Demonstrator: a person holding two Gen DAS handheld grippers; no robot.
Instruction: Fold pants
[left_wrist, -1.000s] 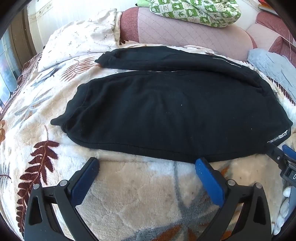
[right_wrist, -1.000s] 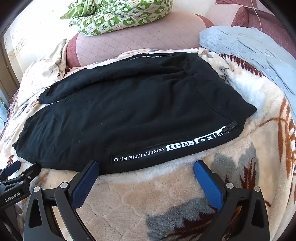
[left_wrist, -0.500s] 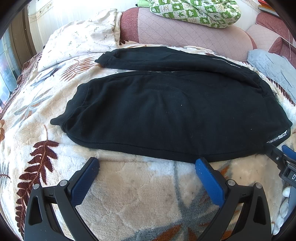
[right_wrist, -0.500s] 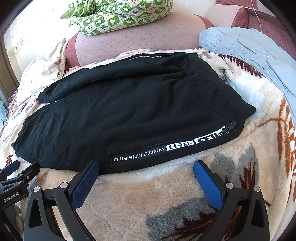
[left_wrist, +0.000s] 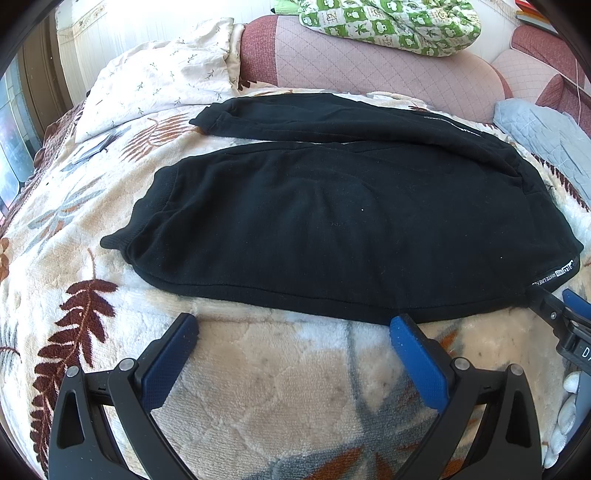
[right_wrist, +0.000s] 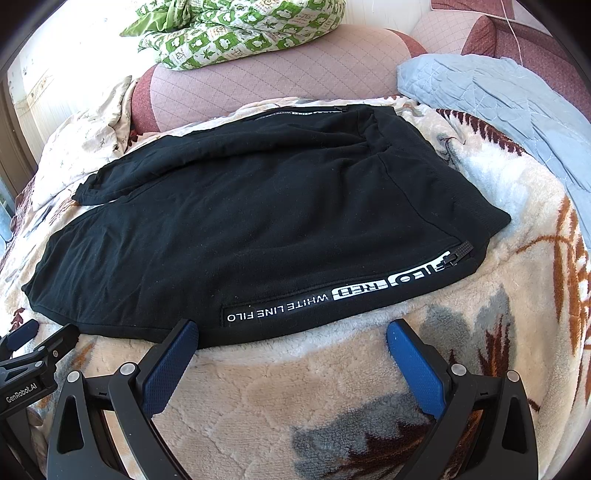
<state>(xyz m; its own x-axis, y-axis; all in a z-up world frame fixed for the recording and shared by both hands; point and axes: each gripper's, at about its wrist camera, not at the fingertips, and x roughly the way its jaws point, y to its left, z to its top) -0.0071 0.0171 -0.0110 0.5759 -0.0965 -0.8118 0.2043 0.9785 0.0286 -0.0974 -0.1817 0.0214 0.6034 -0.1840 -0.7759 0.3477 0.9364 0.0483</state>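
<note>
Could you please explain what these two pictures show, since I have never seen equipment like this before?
No robot is at work here: a person holds a two-finger tool in each hand, each with a fisheye camera looking along its fingers. One picture comes from the left gripper, the other from the right gripper; each gripper also shows at the edge of the other's picture. The blue pads at the bottom are the fingers. Both grippers are open and hold nothing. Black pants lie spread flat on a leaf-patterned blanket over a bed, legs toward the left, waistband toward the right. Behind lie a green patterned quilt and a grey-blue cover.
</note>
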